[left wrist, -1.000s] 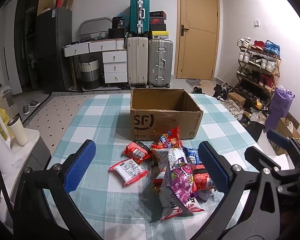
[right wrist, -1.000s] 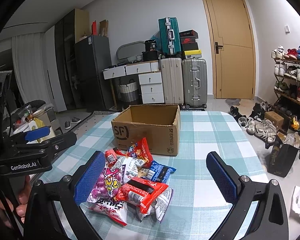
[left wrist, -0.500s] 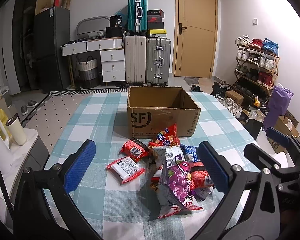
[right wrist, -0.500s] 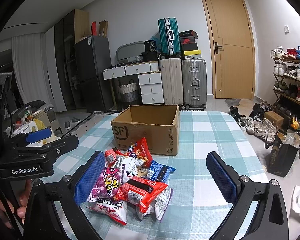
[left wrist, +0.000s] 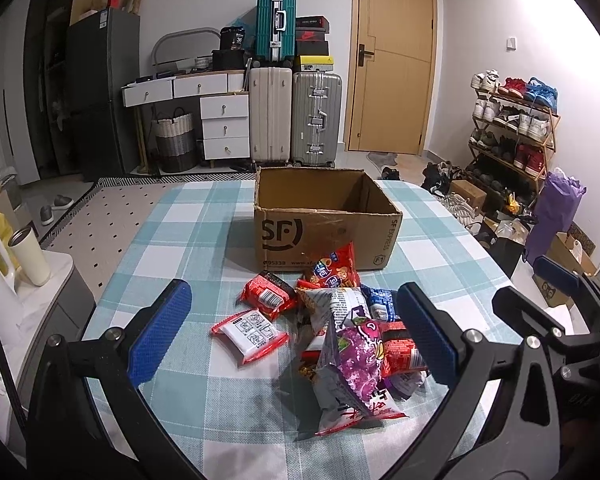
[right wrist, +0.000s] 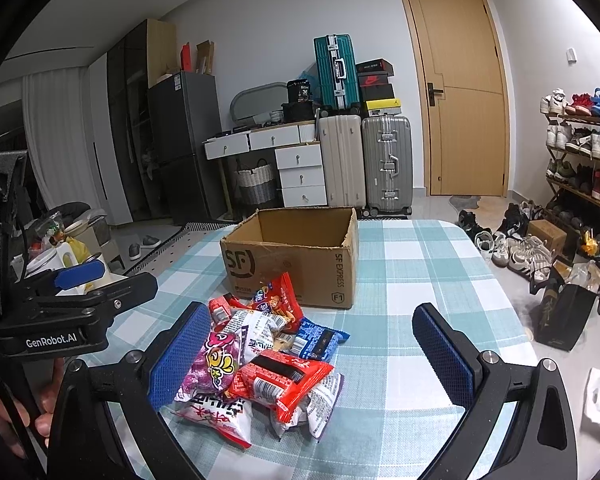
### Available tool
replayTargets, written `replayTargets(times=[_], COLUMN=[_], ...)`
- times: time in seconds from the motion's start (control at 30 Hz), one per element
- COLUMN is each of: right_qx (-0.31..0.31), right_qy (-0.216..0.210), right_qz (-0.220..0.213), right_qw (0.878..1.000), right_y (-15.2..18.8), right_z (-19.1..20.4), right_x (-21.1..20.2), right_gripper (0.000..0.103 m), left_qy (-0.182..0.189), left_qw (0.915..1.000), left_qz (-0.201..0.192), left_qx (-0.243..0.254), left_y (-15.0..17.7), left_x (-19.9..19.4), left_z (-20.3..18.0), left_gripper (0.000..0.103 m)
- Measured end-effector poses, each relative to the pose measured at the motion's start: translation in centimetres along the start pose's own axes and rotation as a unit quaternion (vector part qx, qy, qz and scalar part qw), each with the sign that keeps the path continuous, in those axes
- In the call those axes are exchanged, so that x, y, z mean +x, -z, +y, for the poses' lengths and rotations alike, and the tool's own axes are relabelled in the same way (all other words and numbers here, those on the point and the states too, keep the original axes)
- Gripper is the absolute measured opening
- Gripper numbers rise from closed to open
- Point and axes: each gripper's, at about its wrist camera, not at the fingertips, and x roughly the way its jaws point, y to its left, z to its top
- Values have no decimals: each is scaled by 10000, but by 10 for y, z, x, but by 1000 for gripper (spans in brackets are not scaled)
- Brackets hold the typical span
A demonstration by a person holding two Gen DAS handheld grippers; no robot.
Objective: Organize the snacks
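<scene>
An open cardboard box (left wrist: 324, 236) (right wrist: 292, 264) printed "SF" stands on the checked tablecloth. In front of it lies a pile of snack packets (left wrist: 348, 332) (right wrist: 260, 356), red, purple and blue. One red-and-white packet (left wrist: 250, 330) lies apart at the pile's left. My left gripper (left wrist: 292, 332) hovers open above the near side of the pile, holding nothing. My right gripper (right wrist: 312, 356) is open too, its left pad (right wrist: 180, 356) just in front of the purple packet (right wrist: 212, 364). The left gripper's body (right wrist: 60, 316) shows at the left of the right wrist view, held by a hand (right wrist: 4, 408).
The table (left wrist: 172, 248) ends at a rounded edge on the right. A side stand with a cream tumbler (left wrist: 30, 256) is at the left. Suitcases (left wrist: 296, 116), drawers and a door stand at the back; a shoe rack (left wrist: 512, 132) and bags (right wrist: 564, 312) fill the floor right.
The left wrist view has shifted slightly forward and lower, so box and snacks sit a bit lower and larger. The right gripper has barely moved. Both stay open.
</scene>
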Motion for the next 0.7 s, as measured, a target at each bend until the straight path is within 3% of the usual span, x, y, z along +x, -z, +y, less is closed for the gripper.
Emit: replayTargets(times=[0.7], right_qx=[170], right_qy=[-171], right_qz=[499], right_qw=[9985], right_y=[29], right_z=[-2], right_x=[47], right_gripper=[103], left_qy=[-17], left_qw=[9997], left_qz=[198], left_qx=[-174], left_y=[11], left_x=[18], left_z=[23], left_gripper=[102])
